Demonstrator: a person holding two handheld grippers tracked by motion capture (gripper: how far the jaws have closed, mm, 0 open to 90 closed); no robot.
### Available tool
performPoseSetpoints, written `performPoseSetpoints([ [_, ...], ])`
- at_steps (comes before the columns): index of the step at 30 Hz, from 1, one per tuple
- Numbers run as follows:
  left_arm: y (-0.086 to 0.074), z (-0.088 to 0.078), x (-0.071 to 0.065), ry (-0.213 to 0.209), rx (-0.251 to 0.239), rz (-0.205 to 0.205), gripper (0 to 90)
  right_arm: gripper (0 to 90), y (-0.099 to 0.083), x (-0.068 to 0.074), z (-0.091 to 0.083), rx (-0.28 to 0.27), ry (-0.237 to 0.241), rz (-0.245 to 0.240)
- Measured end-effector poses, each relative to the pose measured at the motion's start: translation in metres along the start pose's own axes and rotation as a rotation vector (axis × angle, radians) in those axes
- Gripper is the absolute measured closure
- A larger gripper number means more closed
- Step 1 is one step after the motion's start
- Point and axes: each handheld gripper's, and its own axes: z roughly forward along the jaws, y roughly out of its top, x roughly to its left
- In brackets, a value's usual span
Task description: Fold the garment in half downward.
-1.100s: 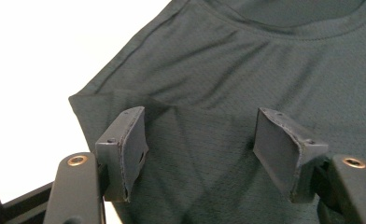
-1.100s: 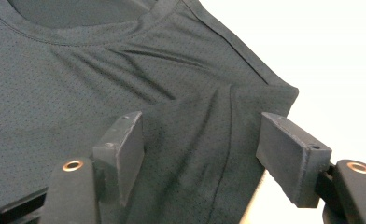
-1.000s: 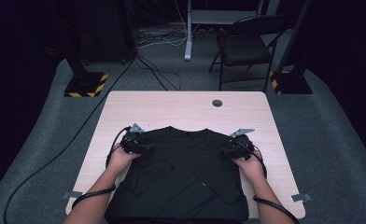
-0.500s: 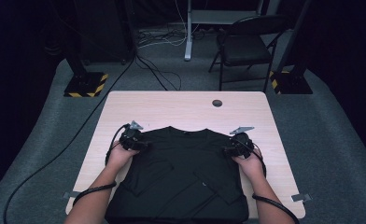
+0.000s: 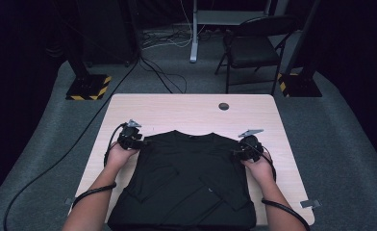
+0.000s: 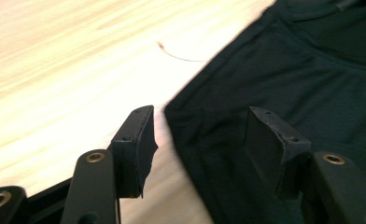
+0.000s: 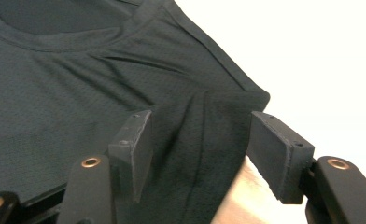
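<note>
Here the black T-shirt [image 5: 189,180] lies flat on the bench [image 5: 186,113], sleeves folded in, collar away from the person. A shoulder corner is straddled by each hand-held gripper, left [image 6: 197,135] and right [image 7: 197,140], jaws just narrowing yet not pinching. Both fabric layers should be caught evenly before any lift.

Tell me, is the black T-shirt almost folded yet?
Partway, it seems. The black T-shirt lies flat on the table with both sleeves already folded inward. Now the left hand-held gripper and the right hand-held gripper each straddle a shoulder corner; their jaws have just been closing, but the pads don't yet press the cloth. Gripping the corners and folding the body likely remain.
</note>
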Motion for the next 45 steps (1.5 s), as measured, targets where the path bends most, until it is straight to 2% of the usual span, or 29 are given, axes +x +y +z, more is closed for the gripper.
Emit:
performPoseSetpoints([
  [7,0.002,0.004,0.004,0.017,0.023,-0.010,44.4,41.9,0.002,-0.008,0.000,-0.007,-0.032,0.036],
  [17,0.002,0.012,0.000,0.032,0.060,0.009,45.3,44.6,0.010,-0.011,0.003,0.008,-0.089,0.036],
  [19,0.002,0.013,0.001,0.032,0.061,0.004,45.4,44.6,0.010,-0.012,0.003,0.004,-0.087,0.047],
  [20,0.001,0.013,0.002,0.032,0.059,-0.001,45.3,44.6,0.010,-0.014,0.003,-0.012,-0.079,0.081],
  [21,0.001,0.012,0.003,0.028,0.056,-0.011,45.2,44.5,0.010,-0.015,0.003,-0.022,-0.071,0.094],
  [24,0.001,0.012,0.003,0.027,0.058,-0.009,45.4,44.4,0.011,-0.017,0.002,-0.040,-0.056,0.115],
  [29,0.001,0.013,0.005,0.023,0.062,-0.012,46.3,44.9,0.011,-0.018,0.007,0.011,-0.091,0.092],
  [36,0.001,0.012,0.005,0.019,0.066,-0.006,48.2,48.8,0.011,-0.018,0.009,0.034,-0.069,0.086],
  [43,0.002,0.012,0.003,0.006,0.069,0.006,55.4,56.8,0.014,-0.019,0.009,0.056,-0.027,0.067],
  [45,0.001,0.012,0.003,0.001,0.064,0.013,57.0,58.7,0.012,-0.022,0.009,0.047,-0.004,0.086],
])
